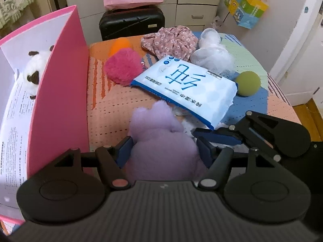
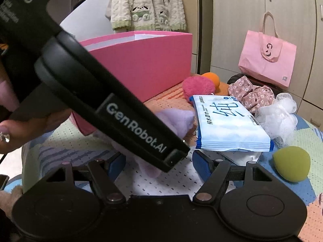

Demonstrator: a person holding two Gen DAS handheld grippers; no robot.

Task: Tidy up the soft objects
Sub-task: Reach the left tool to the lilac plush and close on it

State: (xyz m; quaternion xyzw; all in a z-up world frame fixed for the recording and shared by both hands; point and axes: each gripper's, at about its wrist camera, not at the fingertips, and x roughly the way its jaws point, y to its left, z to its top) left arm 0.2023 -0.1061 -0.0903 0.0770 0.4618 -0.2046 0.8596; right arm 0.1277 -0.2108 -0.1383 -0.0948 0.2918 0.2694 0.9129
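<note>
Left wrist view: left gripper [image 1: 163,147] is straddling the purple plush [image 1: 161,141], pads apparently touching it; whether they are pressing, I cannot tell. That plush is lying just beside the pink box [image 1: 60,92]. Right gripper [image 2: 159,161] is standing released, nothing held.

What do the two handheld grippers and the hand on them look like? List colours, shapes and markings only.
Both the left gripper and the right gripper are matte black, with rounded paddle-shaped link arms, silver rivets and blue pads on the fingers. The left gripper's body carries white lettering "GenRobot.AI". A fingernail on the hand gripping it wears a rhinestone. No cables or sleeves show.
</note>
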